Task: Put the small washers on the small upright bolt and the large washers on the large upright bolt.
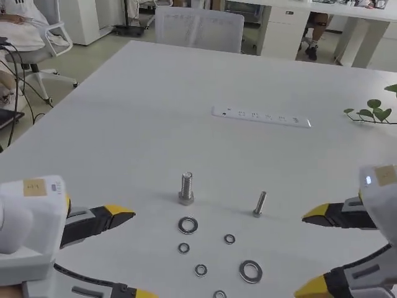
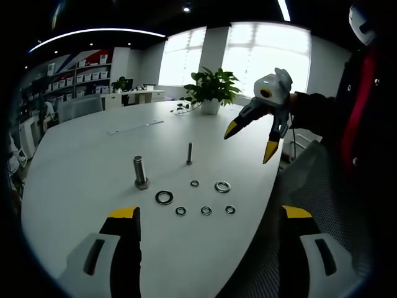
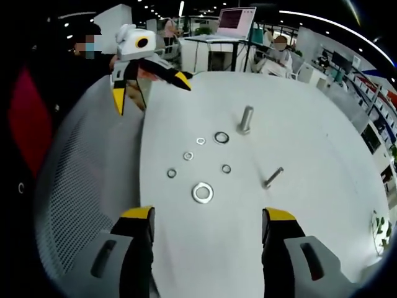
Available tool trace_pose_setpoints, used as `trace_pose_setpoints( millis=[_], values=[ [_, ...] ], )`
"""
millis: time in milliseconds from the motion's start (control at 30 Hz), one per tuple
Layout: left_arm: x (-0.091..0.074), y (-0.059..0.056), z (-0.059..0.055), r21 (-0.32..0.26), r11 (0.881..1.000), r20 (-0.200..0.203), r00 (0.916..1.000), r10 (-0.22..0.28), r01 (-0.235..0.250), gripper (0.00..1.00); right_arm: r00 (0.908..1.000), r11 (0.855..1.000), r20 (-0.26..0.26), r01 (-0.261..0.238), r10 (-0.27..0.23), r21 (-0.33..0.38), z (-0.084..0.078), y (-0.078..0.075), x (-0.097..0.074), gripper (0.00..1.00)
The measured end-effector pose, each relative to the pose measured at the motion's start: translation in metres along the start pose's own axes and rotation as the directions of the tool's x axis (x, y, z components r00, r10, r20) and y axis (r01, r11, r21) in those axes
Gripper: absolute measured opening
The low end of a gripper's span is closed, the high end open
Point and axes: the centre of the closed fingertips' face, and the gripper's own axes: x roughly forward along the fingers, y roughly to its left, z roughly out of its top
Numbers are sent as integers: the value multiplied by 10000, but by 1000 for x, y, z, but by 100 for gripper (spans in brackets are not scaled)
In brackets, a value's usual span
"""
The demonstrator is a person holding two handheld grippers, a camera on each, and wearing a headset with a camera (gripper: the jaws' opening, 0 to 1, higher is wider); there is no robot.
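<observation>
A large steel bolt (image 1: 187, 187) (image 2: 140, 172) (image 3: 245, 120) stands upright on the white table (image 1: 142, 124). The small bolt (image 1: 260, 203) (image 2: 189, 153) (image 3: 272, 177) stands to its right. In front of them lie two large washers (image 1: 188, 225) (image 1: 250, 271) and several small washers (image 1: 229, 238) (image 1: 183, 248) (image 1: 200, 270). My left gripper (image 1: 133, 254) (image 2: 209, 214) (image 3: 151, 94) hovers open at the near left, empty. At the near right, my right gripper (image 1: 307, 253) (image 3: 208, 214) (image 2: 250, 146) is open and empty too. Both are apart from the washers.
A white power strip (image 1: 260, 117) lies farther back on the table. A potted plant (image 1: 372, 112) (image 2: 211, 93) sits at the far right edge. A mesh chair (image 1: 198, 28) stands behind the table, and a seated person (image 1: 18, 28) is at far left.
</observation>
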Motion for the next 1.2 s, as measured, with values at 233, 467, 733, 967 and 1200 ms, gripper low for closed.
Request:
trace_pose_setpoints(
  millis=[233, 467, 733, 967, 1200],
  values=[
    [2, -7, -1, 27, 9999, 3, 9999, -102, 102, 92, 9972, 9979, -632, -437, 407, -473, 1, 1, 9, 64],
    [3, -10, -3, -10, 9999, 5, 9999, -114, 114, 92, 9909, 9927, -1133, -826, 724, -876, 3, 2, 18, 61],
    [2, -11, -1, 43, 10000, 47, 10000, -58, 58, 91, 9793, 9829, -1725, -1294, 1060, -1311, 1, 5, 32, 58],
    [2, -13, 0, 104, 9999, 53, 10000, -77, 76, 91, 9708, 9736, -2045, -1599, 1252, -1631, 5, 6, 42, 56],
    [2, -13, -1, 118, 9999, 59, 9999, -97, 97, 91, 9585, 9646, -2497, -1869, 1375, -1863, 1, 7, 52, 52]
  ],
)
